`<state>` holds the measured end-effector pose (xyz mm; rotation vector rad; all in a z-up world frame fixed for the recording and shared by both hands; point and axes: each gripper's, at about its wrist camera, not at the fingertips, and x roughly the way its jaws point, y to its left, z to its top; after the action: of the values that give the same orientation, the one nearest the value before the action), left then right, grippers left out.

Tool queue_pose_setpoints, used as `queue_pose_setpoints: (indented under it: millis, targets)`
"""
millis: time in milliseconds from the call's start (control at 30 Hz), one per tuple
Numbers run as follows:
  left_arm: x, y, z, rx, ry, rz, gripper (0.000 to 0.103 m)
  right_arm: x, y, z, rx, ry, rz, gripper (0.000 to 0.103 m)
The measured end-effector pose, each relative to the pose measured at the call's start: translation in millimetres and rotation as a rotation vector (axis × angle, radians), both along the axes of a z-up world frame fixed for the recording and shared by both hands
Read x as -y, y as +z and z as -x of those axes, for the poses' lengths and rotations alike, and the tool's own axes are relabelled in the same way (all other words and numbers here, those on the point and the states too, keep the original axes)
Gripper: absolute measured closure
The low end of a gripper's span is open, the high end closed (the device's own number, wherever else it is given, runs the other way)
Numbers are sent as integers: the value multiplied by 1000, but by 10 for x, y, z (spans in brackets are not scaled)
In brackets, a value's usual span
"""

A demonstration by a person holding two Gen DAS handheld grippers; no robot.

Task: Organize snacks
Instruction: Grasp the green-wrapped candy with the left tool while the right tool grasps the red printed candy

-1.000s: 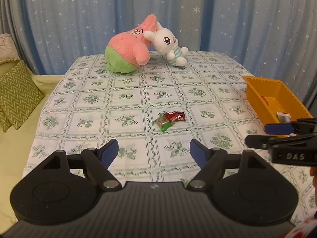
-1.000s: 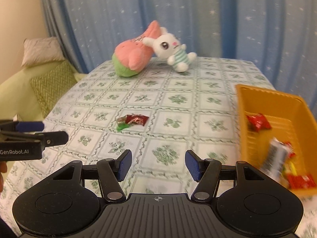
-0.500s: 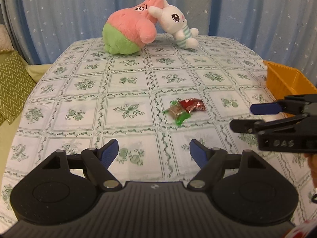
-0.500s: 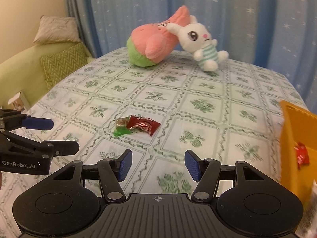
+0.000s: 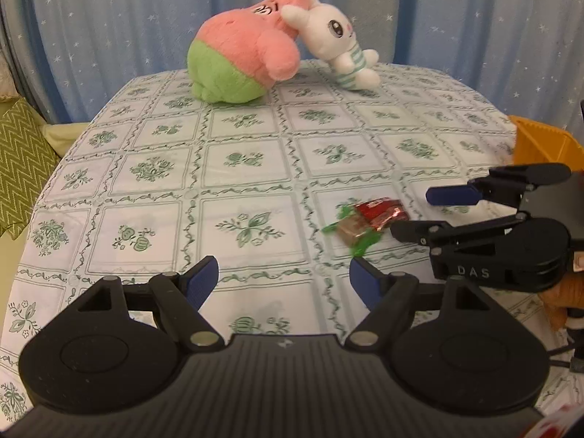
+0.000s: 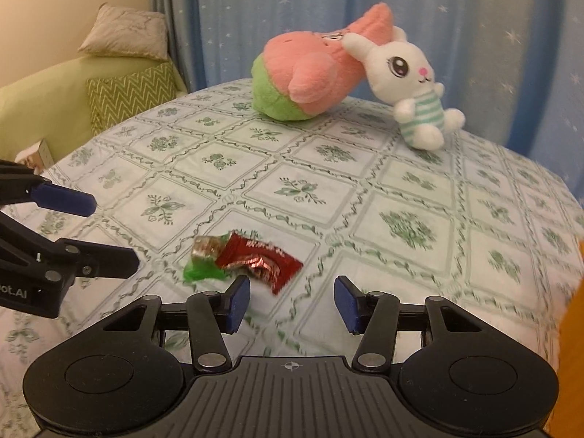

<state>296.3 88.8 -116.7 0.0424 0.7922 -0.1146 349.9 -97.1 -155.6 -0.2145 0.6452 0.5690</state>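
A red snack packet [image 6: 261, 261] and a green-wrapped candy [image 6: 204, 259] lie together on the floral tablecloth [image 6: 401, 197]. They also show in the left wrist view: packet [image 5: 379, 211], candy [image 5: 352, 231]. My right gripper [image 6: 292, 303] is open and empty, just short of the red packet; in the left wrist view it [image 5: 419, 215] is right beside the snacks. My left gripper [image 5: 284, 284] is open and empty, a short way from the snacks; in the right wrist view it [image 6: 106, 233] is to their left. The orange bin [image 5: 544, 142] is at the right edge.
A pink-and-green plush [image 5: 241, 54] and a white bunny plush [image 5: 339, 51] lie at the table's far side before a blue star curtain. A sofa with zigzag cushions [image 6: 127, 91] stands to the left of the table.
Both grippers have moved forward and down toward the two snacks. The right gripper has swung left, away from the orange bin, which has nearly left its view. Both stay open.
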Motion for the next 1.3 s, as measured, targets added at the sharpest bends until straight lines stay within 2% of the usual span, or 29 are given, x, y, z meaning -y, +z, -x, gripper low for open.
queue_pose_setpoints:
  millis: [167,267,433,467,600,767,933,1033,1233,1300]
  targets:
    - [-111,-10,-23,-8,30,49,26,-92,-23,-95,34,45,2,50]
    - [-113,-18,-25,-11,32,48,26,-121,-33,-133,35,68,-10,51]
    - [-101,-38,-43,-12,29,51,26,-157,-26,-104,15,103,-32,77]
    - [-101,-43,-47,-12,29,53,26,-167,-24,-91,17,100,-27,77]
    - [-88,-42,-46,-4,22,66,26,-128,9,-54,6,65,-42,77]
    - [5,-38,-96,17,-4,107,28,52,122,-77,-25,-58,-80,78]
    - [113,-72,-174,5,-31,192,49,236,206,-113,-41,-143,-99,78]
    - [196,-111,-247,1,-46,205,58,325,217,-136,-60,-183,-112,78]
    - [339,-190,-368,3,-42,221,64,398,218,-151,-63,-210,-116,78]
    - [403,-191,-384,8,-56,204,66,406,221,-154,-63,-212,-118,78]
